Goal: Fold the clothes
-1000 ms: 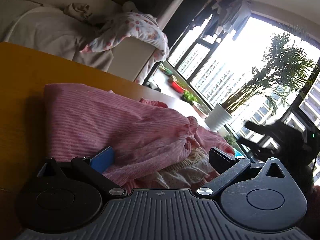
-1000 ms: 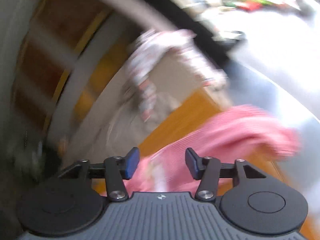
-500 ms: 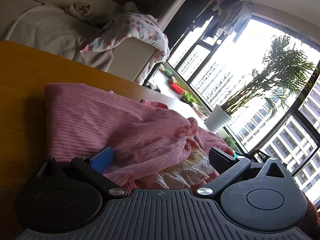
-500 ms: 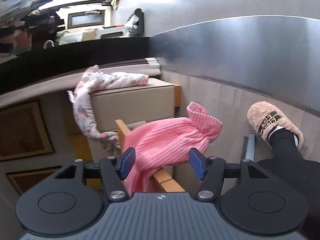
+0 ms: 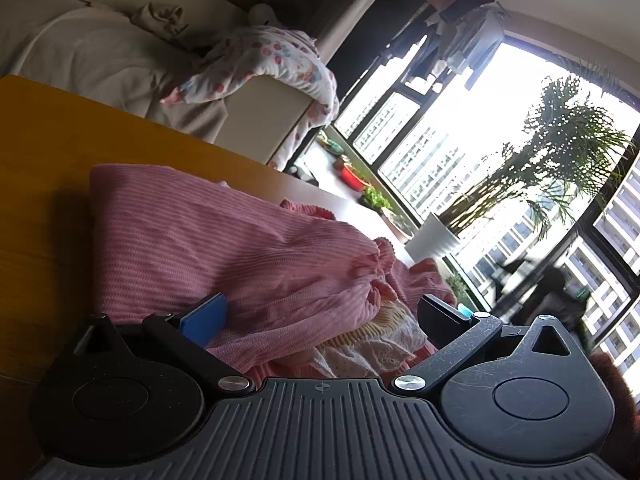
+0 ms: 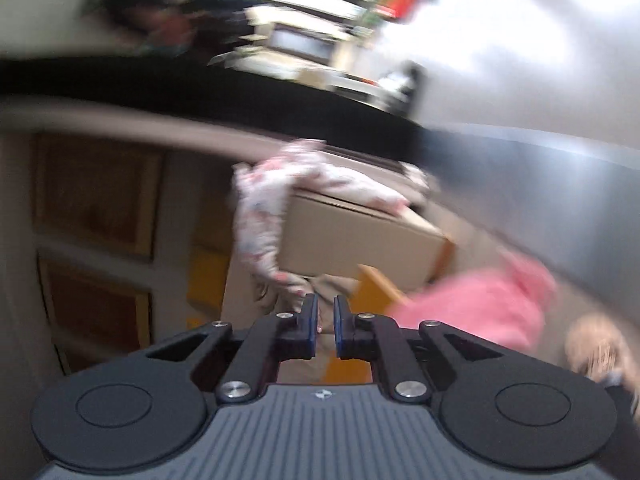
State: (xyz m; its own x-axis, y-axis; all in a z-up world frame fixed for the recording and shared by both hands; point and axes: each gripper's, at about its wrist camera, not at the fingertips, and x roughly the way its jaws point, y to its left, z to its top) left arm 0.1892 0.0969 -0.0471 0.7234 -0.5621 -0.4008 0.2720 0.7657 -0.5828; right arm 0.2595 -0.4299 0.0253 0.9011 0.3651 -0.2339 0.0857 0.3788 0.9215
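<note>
Sunlit windows and a potted palm [image 5: 560, 168] fill the far side of the room, and nearer me a wooden worktop [image 5: 44, 148] carries the pink ribbed garment [image 5: 224, 248]. It lies heaped on the worktop, one broad panel fairly flat toward the sofa [image 5: 80, 52] side, the rest bunched over a pale lacy piece [image 5: 372, 348], and a gathered end spills off the worktop's edge in the right wrist view. My left gripper [image 5: 324, 312] sits low against the garment with its jaws spread wide, cloth lying between them but not pinched. My right gripper [image 6: 326, 322] is off the worktop, out past the hanging end, its jaws nearly together on nothing (that view is badly blurred). A spotted white garment [image 5: 264, 64] drapes over a box beyond the worktop. I judge the fold unfinished: no neat rectangle shows, and the bunched half and the hanging end are what remain to be squared.
</note>
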